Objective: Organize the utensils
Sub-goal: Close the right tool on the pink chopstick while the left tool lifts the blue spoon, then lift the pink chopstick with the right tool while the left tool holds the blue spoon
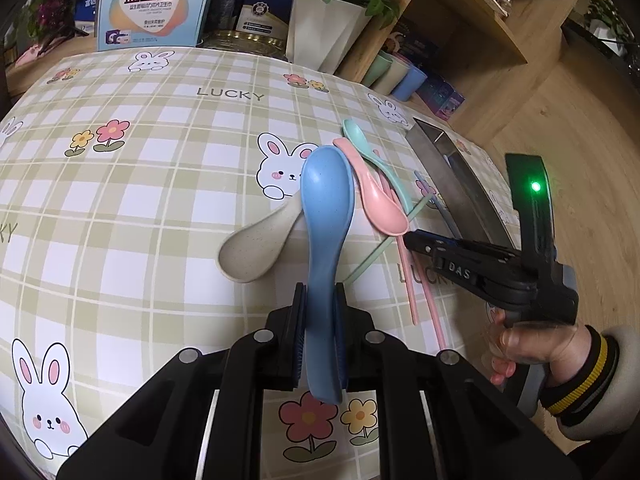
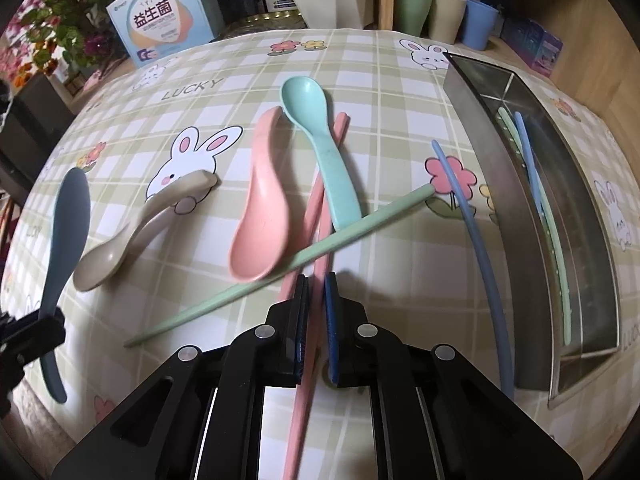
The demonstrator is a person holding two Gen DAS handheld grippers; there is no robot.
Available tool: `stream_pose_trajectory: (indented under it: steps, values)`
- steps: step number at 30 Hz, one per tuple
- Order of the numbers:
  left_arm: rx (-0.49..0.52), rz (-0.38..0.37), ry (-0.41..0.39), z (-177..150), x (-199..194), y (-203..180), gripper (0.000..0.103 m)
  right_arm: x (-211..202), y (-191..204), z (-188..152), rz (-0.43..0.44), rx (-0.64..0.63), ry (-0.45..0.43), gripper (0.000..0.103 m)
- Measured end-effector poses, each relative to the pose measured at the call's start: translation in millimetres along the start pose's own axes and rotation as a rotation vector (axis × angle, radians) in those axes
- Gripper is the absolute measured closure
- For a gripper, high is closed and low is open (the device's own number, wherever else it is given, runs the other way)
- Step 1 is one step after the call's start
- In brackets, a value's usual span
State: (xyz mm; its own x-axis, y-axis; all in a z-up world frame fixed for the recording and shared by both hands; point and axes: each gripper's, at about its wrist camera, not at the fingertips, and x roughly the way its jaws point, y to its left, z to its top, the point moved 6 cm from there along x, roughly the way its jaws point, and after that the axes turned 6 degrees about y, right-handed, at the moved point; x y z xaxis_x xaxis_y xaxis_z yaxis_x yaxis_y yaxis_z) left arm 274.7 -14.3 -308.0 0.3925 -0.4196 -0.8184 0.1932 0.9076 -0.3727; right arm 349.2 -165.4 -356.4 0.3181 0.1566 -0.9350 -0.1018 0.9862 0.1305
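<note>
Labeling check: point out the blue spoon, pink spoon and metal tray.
blue spoon (image 1: 326, 188): left wrist view, bowl.
pink spoon (image 2: 262, 232): right wrist view, bowl.
metal tray (image 2: 516, 208): right wrist view, near wall.

Both grippers (image 1: 320, 300) (image 2: 316, 292) closed, loaded.

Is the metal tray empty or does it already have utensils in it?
Not empty: the metal tray holds a green chopstick and a blue chopstick, lying lengthwise inside.

Bench (image 1: 168, 208) under a green-checked bunny tablecloth (image 2: 360, 64), wooden shelf unit (image 1: 472, 20) behind, white pot of red flowers (image 1: 324, 36), pastel cups (image 2: 444, 12), wood-toned floor (image 1: 580, 120)
</note>
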Motion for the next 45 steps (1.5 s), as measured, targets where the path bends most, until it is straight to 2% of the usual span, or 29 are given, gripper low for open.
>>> stream_pose_trajectory:
  steps: [5, 11, 24, 27, 33, 37, 45]
  values:
    - [0.004, -0.003, 0.002, -0.8, -0.1, -1.3, 0.091, -10.9, 0.3, -18.1, 0.029, 0.008, 0.013, 0.096]
    - [0.003, -0.002, 0.009, -1.5, 1.6, -2.9, 0.090, -20.9, 1.6, -40.2, 0.006, -0.028, 0.024, 0.095]
    - [0.009, 0.003, 0.014, -2.0, 3.3, -4.3, 0.090, -29.7, -1.1, -64.0, 0.025, -0.004, 0.086, 0.094]
    - [0.016, 0.003, 0.016, -3.1, 4.2, -5.8, 0.090, -30.5, -3.0, -66.0, 0.039, 0.017, 0.078, 0.094]
    - [0.016, 0.002, 0.018, -4.9, 4.3, -7.1, 0.090, -31.2, -0.8, -66.2, 0.024, -0.022, 0.070, 0.095]
    - [0.019, 0.006, 0.015, -5.0, 3.3, -7.4, 0.090, -31.7, -2.3, -65.1, 0.047, -0.042, 0.071, 0.097]
    - [0.025, 0.011, 0.006, -4.1, 0.6, -8.6, 0.091, -47.2, -17.8, -35.9, 0.044, -0.029, 0.012, 0.097]
